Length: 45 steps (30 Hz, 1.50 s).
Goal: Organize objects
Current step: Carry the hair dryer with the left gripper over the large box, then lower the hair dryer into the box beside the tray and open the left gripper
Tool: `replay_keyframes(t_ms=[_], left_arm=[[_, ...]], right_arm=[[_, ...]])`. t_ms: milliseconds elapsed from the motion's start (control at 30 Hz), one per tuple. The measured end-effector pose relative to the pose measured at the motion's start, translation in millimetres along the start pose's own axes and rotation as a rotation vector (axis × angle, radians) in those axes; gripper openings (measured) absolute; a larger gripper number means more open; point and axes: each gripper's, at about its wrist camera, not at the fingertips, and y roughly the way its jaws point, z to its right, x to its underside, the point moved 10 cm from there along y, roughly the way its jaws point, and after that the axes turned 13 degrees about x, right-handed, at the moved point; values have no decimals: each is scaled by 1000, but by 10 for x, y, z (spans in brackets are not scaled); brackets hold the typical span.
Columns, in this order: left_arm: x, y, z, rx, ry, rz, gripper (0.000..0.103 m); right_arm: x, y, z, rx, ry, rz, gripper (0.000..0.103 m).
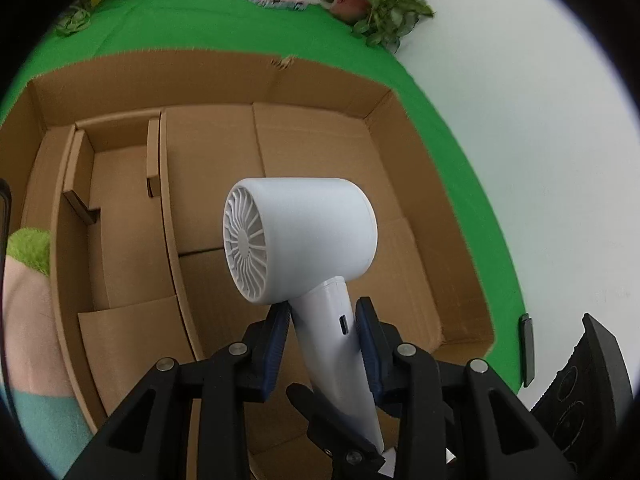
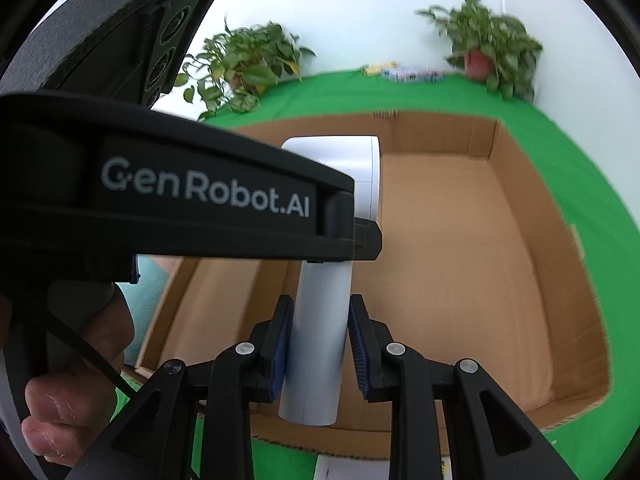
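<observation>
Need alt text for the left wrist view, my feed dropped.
The left gripper clamps the handle of a white hair dryer above an open cardboard box with dividers, on a green cloth. A potted plant stands behind.

- A plain white wall stands behind the scene, evenly lit.
- A bright green cloth covers the tabletop.
- Two leafy potted plants stand at the far edge, against the wall.
</observation>
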Motion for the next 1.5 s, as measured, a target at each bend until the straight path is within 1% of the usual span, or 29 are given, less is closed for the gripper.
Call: replay_keyframes(t_ms=[133,200,500,667,733,767,867,967,1067,1200,1333,1433,1467,1500], left_arm=[[65,158,-142,-22,-36,-48,33],[90,189,-178,-36,-31,-63,33],[115,152,-223,-116,-41,-109,37],[151,90,-235,-131,-30,-112,37],[137,58,-227,-146,-18,-96,35],[115,17,-218,-151,-5,-76,35],[104,-49,-162,-133,6,-52,35],[62,-128,-147,-129,15,-29,35],[37,-276,-136,-120,15,17,35],[47,-477,-149,-144,36,69,35],[120,-570,-247,-191,54,77,35],[179,-600,-331,-210,52,82,35],[196,-611,-356,-210,48,84,35],[216,-614,-377,-203,44,82,35]], right_arm=[[116,236,64,-28,23,-53,25],[172,324,64,-37,35,-78,25],[154,405,37,-71,69,-100,23],[153,383,-26,-92,67,-98,23],[159,377,-57,-98,69,-103,23],[165,375,-65,-96,70,-106,26],[184,348,-109,-117,73,-131,28],[159,289,-102,-113,67,-120,28],[148,270,-32,-115,88,-119,28],[102,339,126,-118,112,-132,28],[24,378,64,-144,111,-146,28],[7,440,-44,-157,120,-177,28],[54,531,-64,-151,116,-183,28],[162,495,-104,-134,107,-188,28]])
